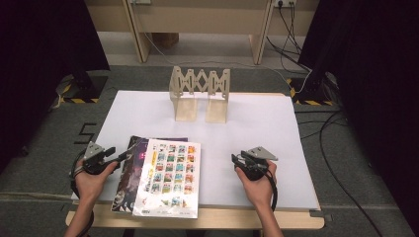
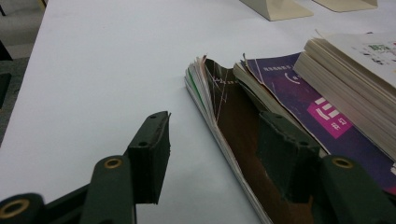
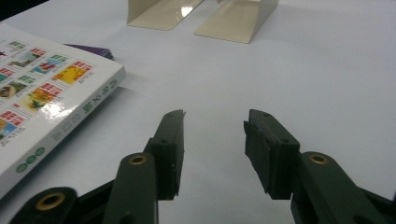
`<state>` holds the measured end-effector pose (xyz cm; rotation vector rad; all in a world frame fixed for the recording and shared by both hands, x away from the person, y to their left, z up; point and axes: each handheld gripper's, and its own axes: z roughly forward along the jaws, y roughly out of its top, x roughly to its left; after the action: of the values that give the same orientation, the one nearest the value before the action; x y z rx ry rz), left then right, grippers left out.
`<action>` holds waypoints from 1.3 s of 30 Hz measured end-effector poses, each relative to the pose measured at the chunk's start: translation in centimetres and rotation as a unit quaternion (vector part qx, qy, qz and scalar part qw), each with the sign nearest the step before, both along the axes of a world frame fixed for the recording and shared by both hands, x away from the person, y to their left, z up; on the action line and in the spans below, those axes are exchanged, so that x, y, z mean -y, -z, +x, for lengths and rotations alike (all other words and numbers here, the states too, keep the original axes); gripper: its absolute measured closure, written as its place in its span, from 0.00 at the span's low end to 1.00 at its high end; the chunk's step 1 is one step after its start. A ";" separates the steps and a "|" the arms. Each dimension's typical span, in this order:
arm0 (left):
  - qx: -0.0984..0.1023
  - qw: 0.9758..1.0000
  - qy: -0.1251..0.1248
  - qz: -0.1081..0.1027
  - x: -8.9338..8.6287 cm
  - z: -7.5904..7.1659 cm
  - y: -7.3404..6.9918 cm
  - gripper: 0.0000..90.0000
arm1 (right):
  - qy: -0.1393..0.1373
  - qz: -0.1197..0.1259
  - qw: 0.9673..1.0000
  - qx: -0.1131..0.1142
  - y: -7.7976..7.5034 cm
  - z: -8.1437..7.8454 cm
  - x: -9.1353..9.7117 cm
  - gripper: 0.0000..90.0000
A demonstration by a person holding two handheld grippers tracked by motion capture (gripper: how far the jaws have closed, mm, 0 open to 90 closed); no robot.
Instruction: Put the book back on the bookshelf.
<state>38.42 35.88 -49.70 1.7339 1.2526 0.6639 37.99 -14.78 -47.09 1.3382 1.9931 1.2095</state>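
Note:
Three books lie stacked near the table's front. A white book [image 1: 170, 177] [image 3: 42, 102] with a grid of colourful pictures is on top. Under it lies a purple book [image 1: 139, 159] [image 2: 308, 100], and a thin dark brown one [image 1: 123, 190] [image 2: 233, 121] sticks out furthest left. My left gripper [image 1: 116, 154] [image 2: 215, 119] is open at the stack's left edge; one jaw hovers over the white table, the other over the brown cover, and the pads press on nothing. My right gripper [image 1: 236, 159] [image 3: 215, 116] is open to the right of the books with nothing between its jaws.
A beige folding book rack [image 1: 200, 94] [image 3: 233, 18] stands upright at the back middle of the white tabletop [image 1: 257, 128]. The table's wooden front edge [image 1: 222, 217] runs just behind the hands. Cables [image 1: 336, 163] lie on the floor at the right.

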 end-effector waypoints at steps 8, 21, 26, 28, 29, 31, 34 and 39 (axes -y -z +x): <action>-0.008 1.000 -0.001 -0.011 0.4 -0.3 -1.3 0.46 | -0.023 0.046 0.998 -0.037 -1.1 0.4 -1.7 0.54; -0.019 0.998 0.035 -0.045 2.6 -0.3 -3.6 0.42 | -0.093 0.037 0.991 -0.093 -1.8 0.7 -7.0 0.57; -0.052 0.994 0.079 -0.053 4.5 0.2 -3.6 0.44 | -0.116 0.034 0.986 -0.119 -2.1 0.9 -8.8 0.58; -0.058 0.993 0.086 -0.054 4.9 0.4 -3.5 0.44 | -0.119 0.036 0.984 -0.125 -2.1 1.1 -9.2 0.58; -0.071 0.991 0.097 -0.051 5.5 0.6 -3.4 0.44 | -0.120 0.035 0.983 -0.132 -2.0 1.2 -9.3 0.58; -0.082 0.990 0.104 -0.052 6.0 0.9 -3.2 0.44 | -0.122 0.042 0.980 -0.148 -1.7 1.4 -9.7 0.58; -0.096 0.987 0.114 -0.053 6.6 1.2 -3.0 0.45 | -0.125 0.050 0.977 -0.164 -1.1 1.7 -9.9 0.57; -0.112 0.985 0.118 -0.058 7.2 1.5 -2.5 0.45 | -0.126 0.061 0.970 -0.199 -0.1 2.0 -10.3 0.54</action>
<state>39.92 28.66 -47.21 1.8593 1.1849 0.2584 40.00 -4.46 -46.96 1.5195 2.4674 1.2689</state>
